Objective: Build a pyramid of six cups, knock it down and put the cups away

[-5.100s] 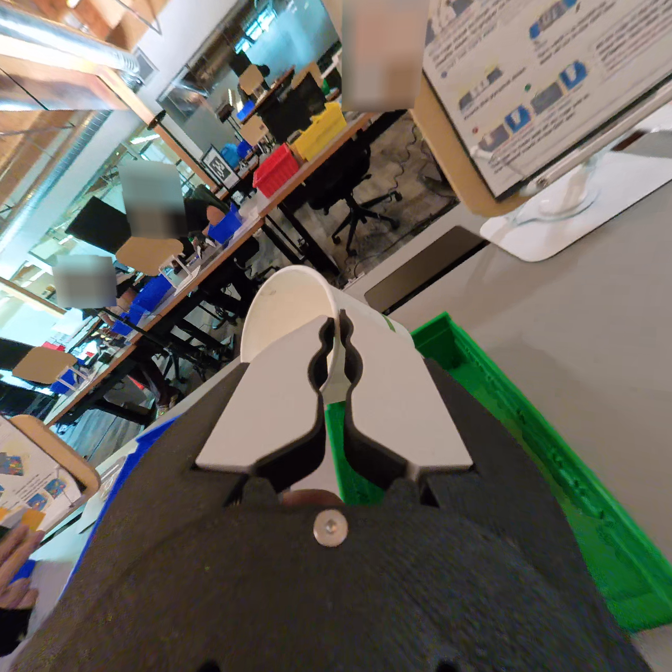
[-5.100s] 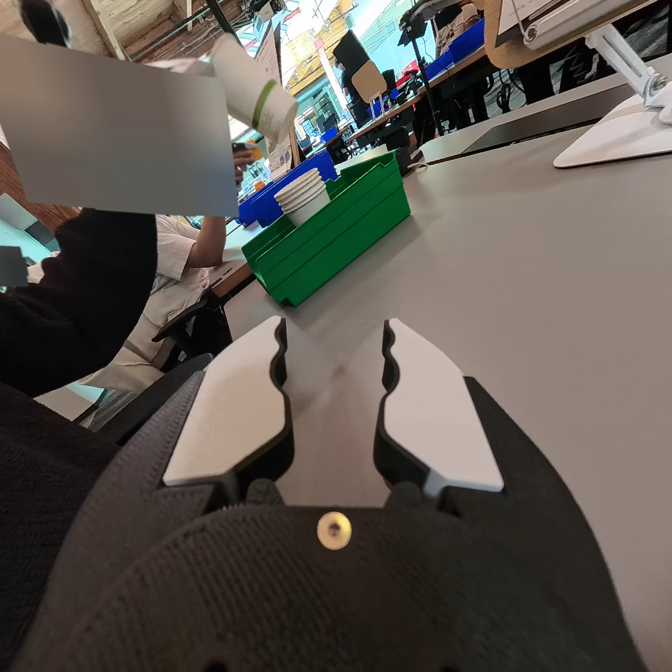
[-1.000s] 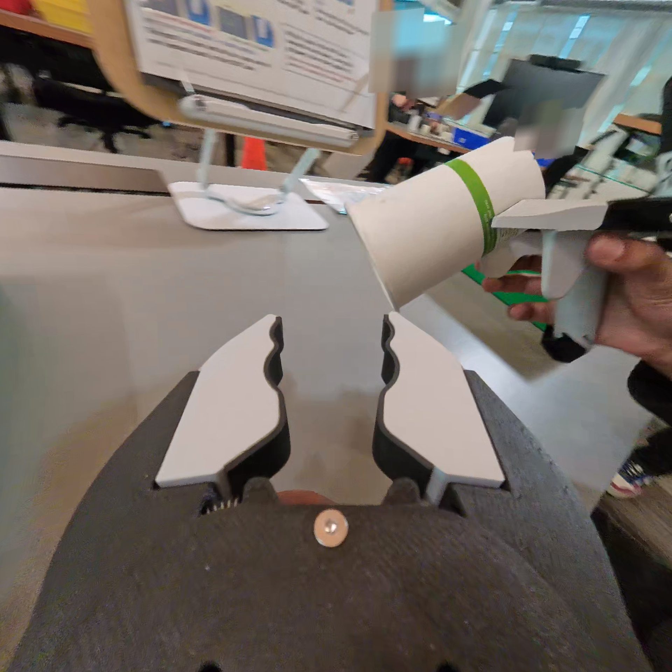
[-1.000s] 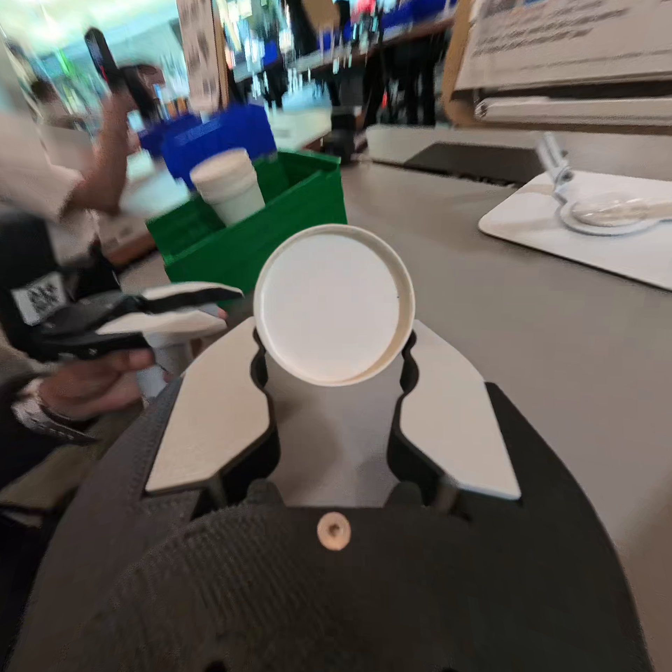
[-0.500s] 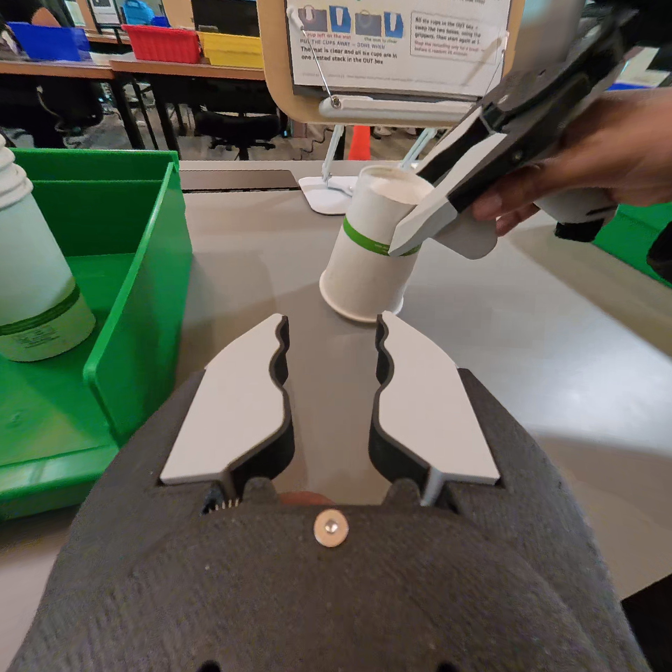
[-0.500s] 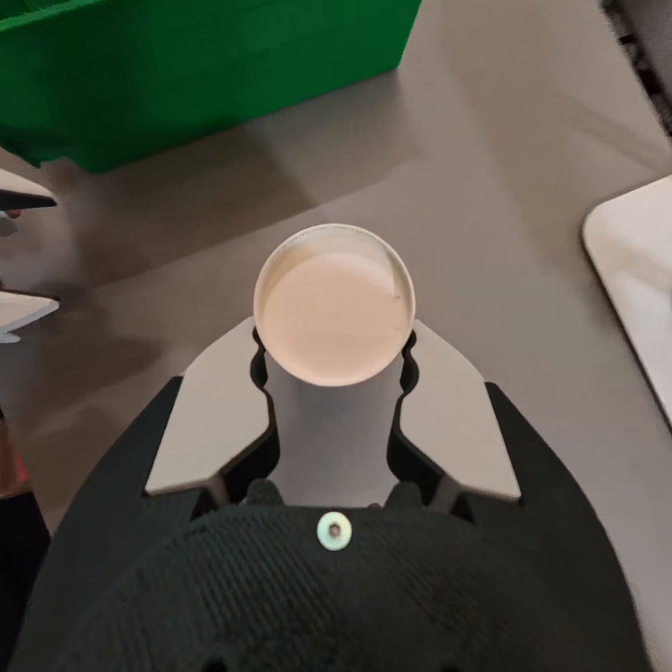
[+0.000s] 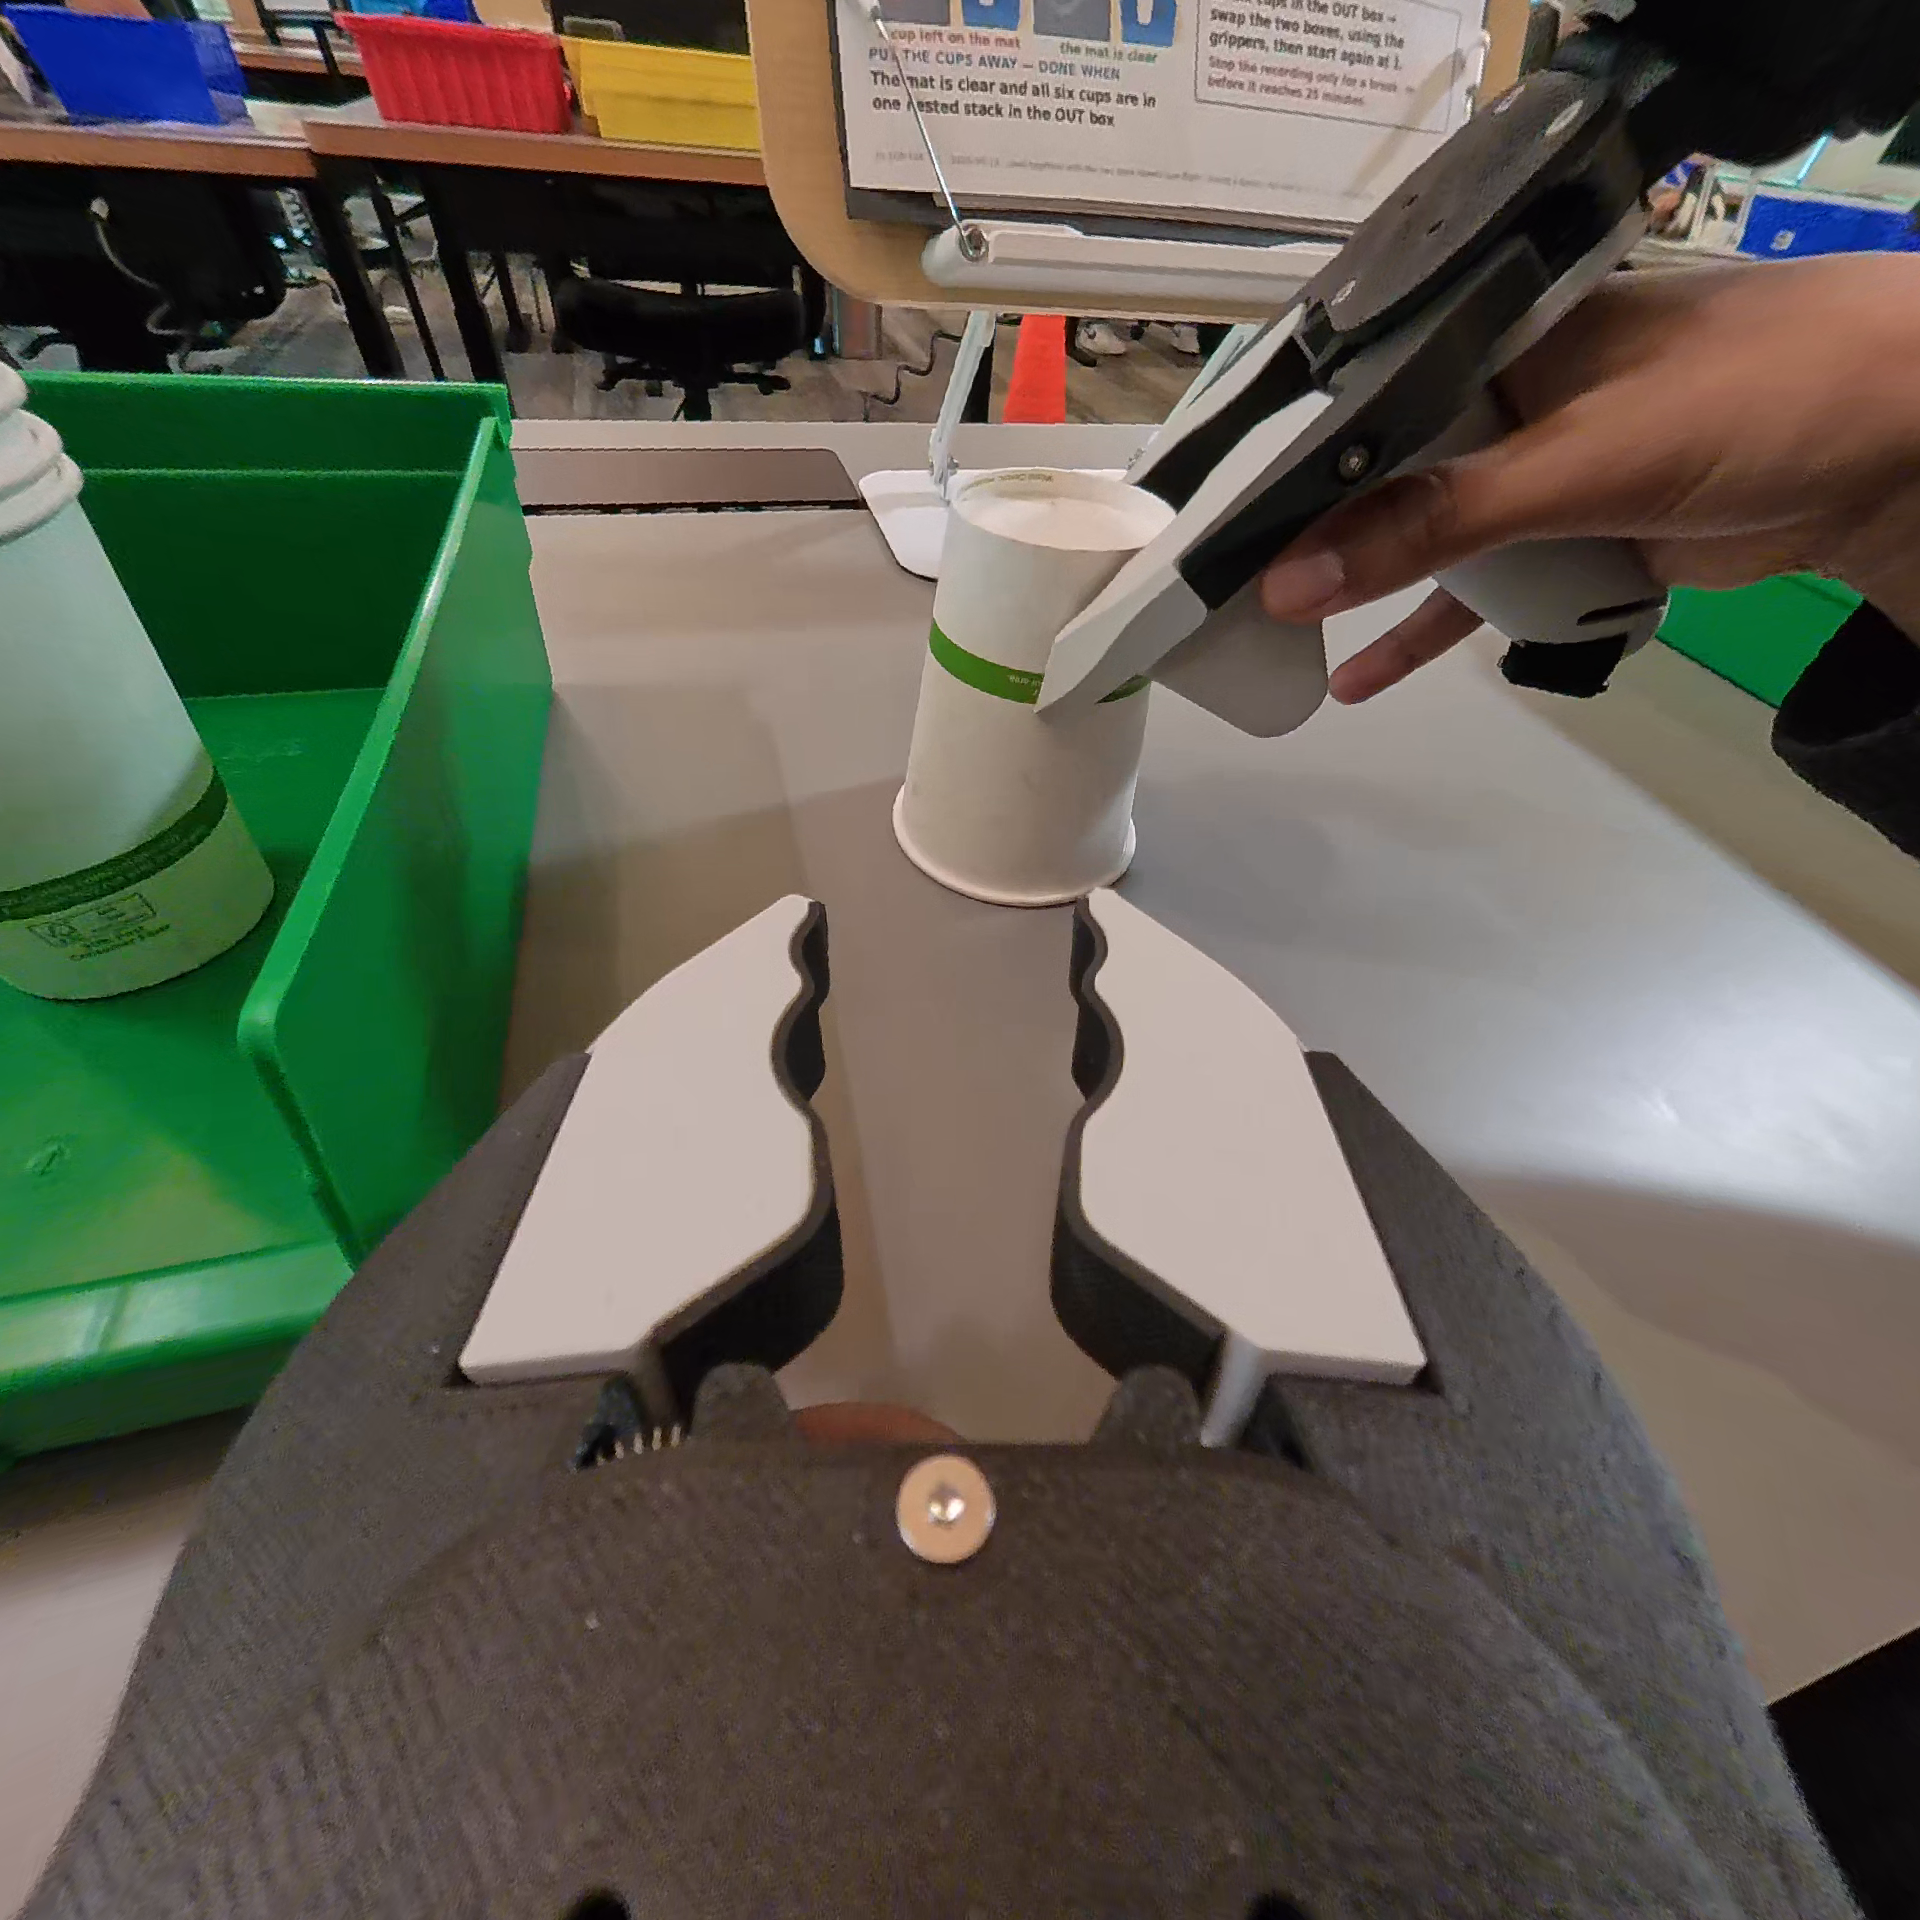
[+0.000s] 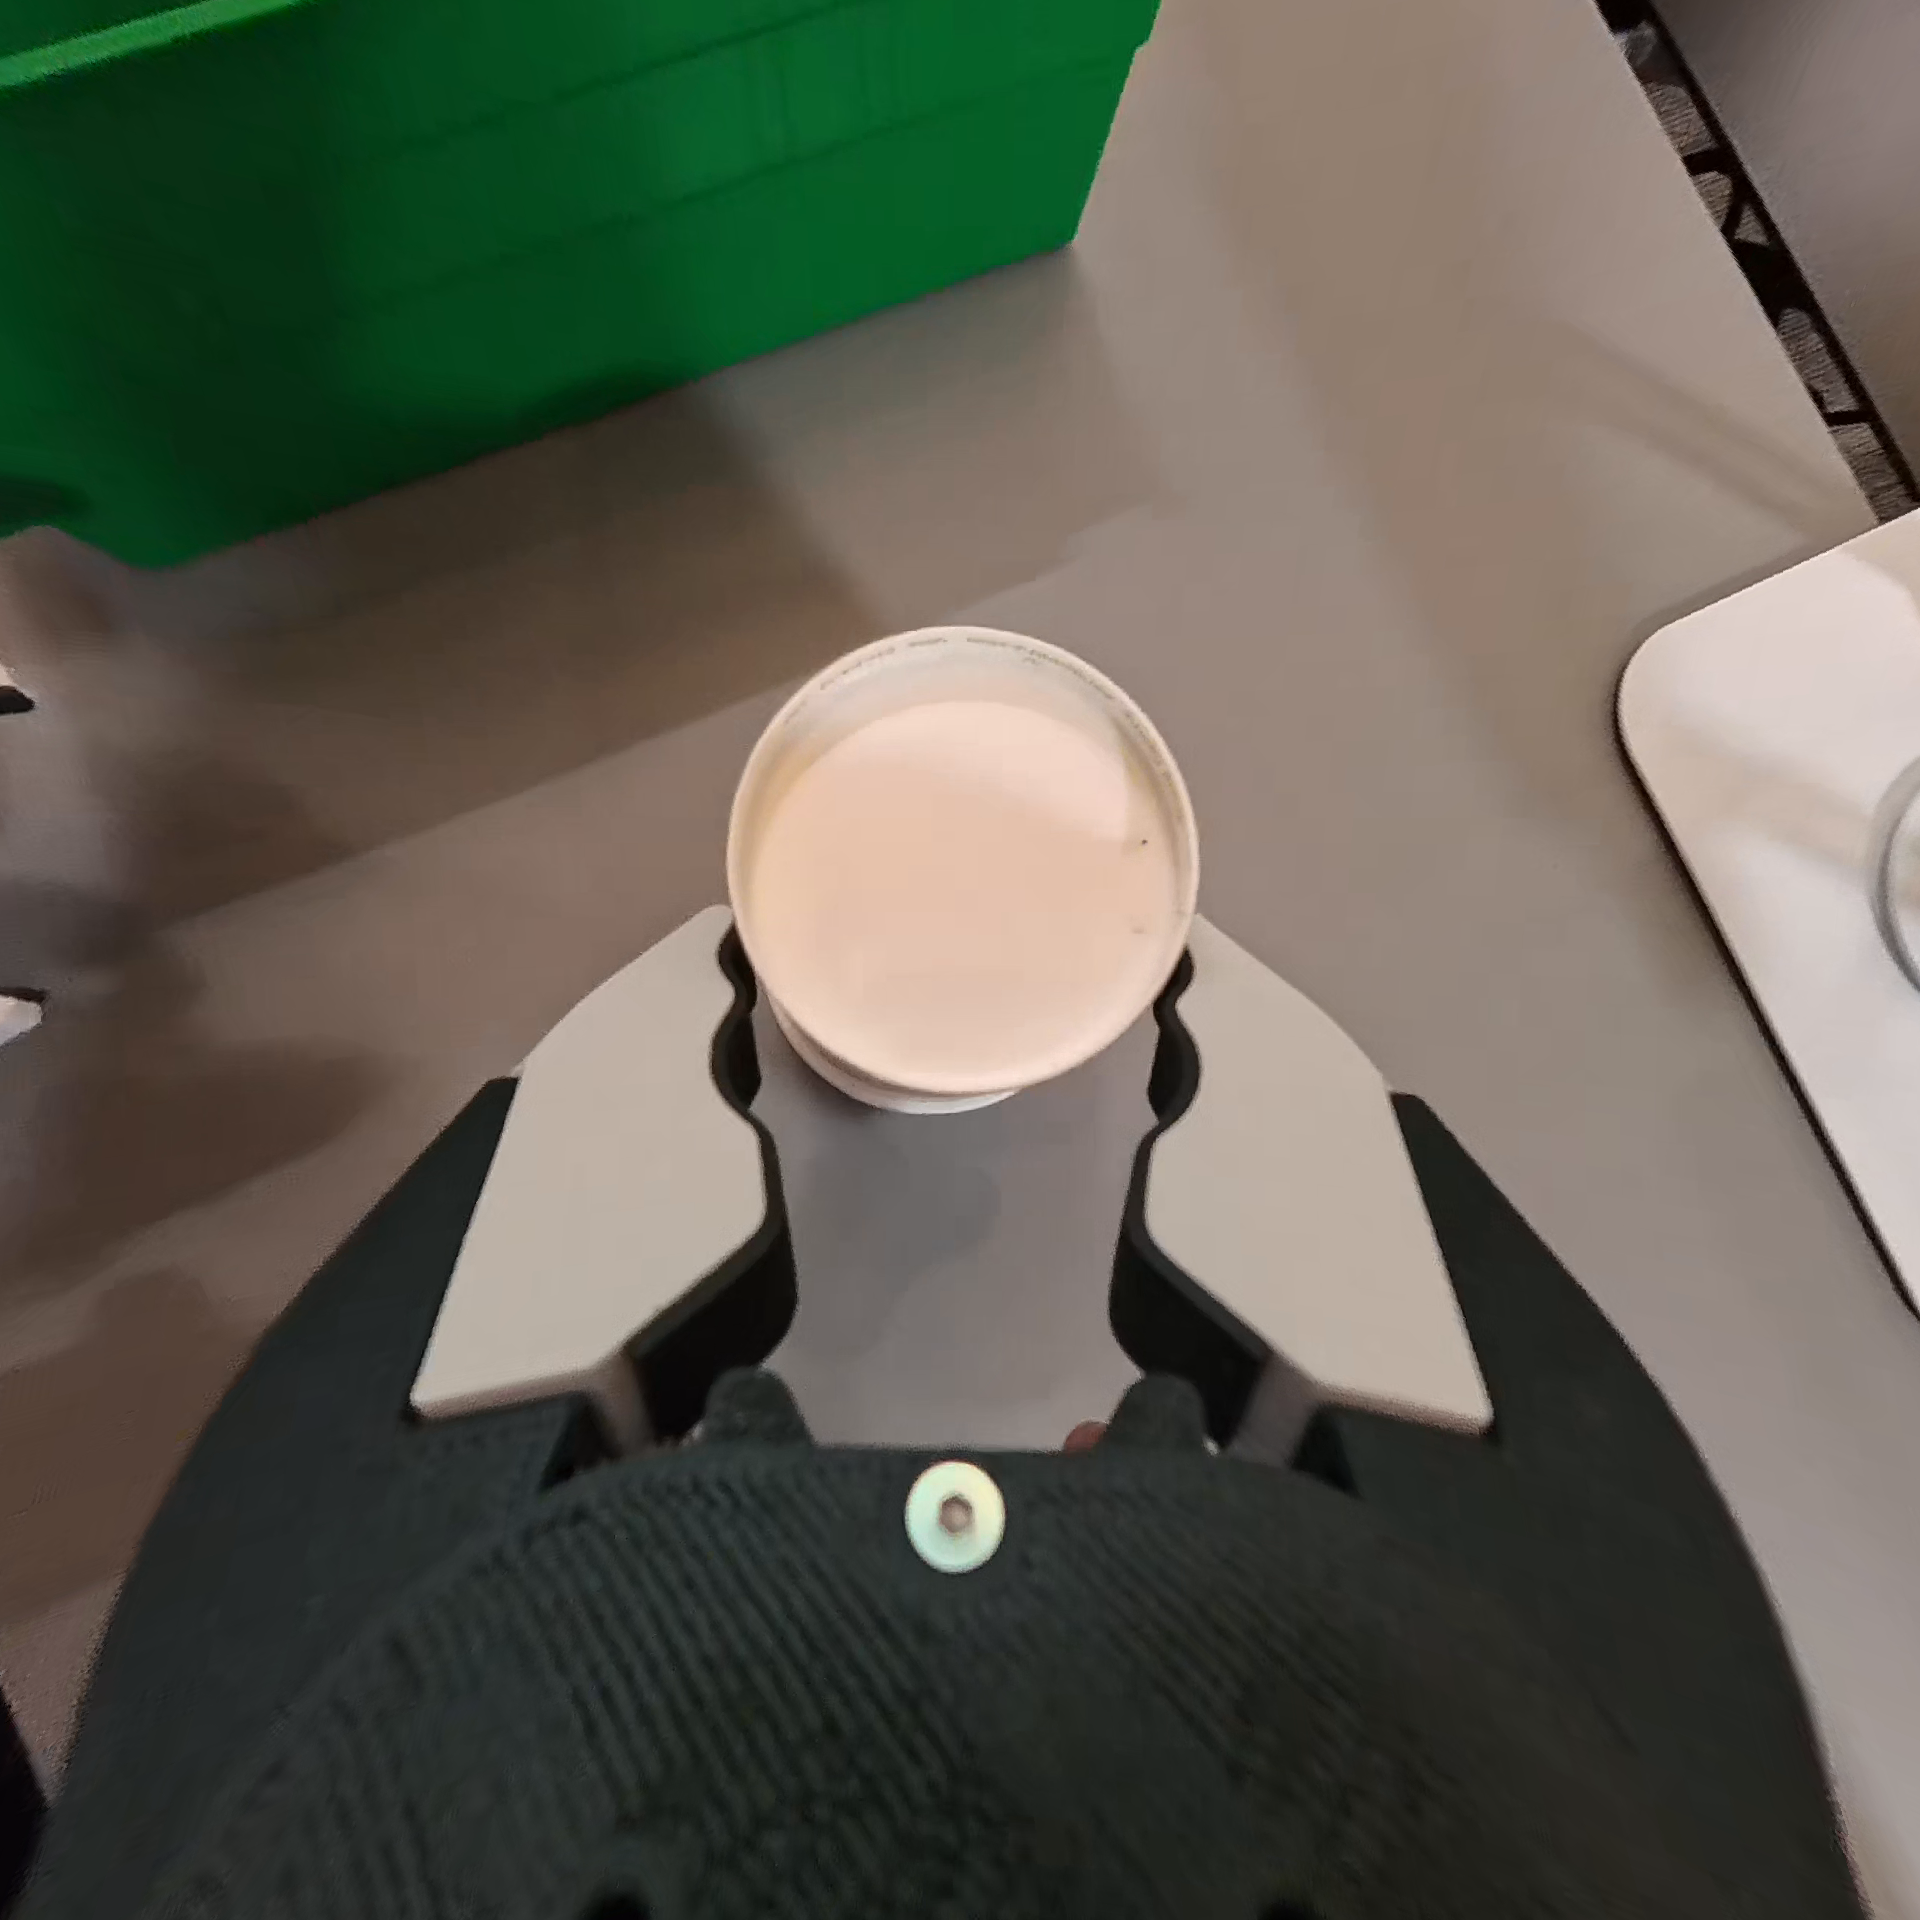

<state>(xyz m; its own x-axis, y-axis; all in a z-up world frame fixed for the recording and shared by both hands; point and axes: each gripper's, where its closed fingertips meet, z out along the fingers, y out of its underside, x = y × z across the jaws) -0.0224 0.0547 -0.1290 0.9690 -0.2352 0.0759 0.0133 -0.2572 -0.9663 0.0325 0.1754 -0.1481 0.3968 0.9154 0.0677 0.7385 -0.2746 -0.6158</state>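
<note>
Left wrist view: the left tool hovers empty with its fingers spread, just short of a white paper cup with a green band, standing upside down on the grey worktop. The right tool pinches that cup near its band. A green bin at left holds stacked cups.

Right wrist view: the right tool grips the inverted cup between its fingers, rim on the worktop, green bin beyond

Each claw: two light-grey wavy-edged fingers, black textured housing, one silver centre screw.
</note>
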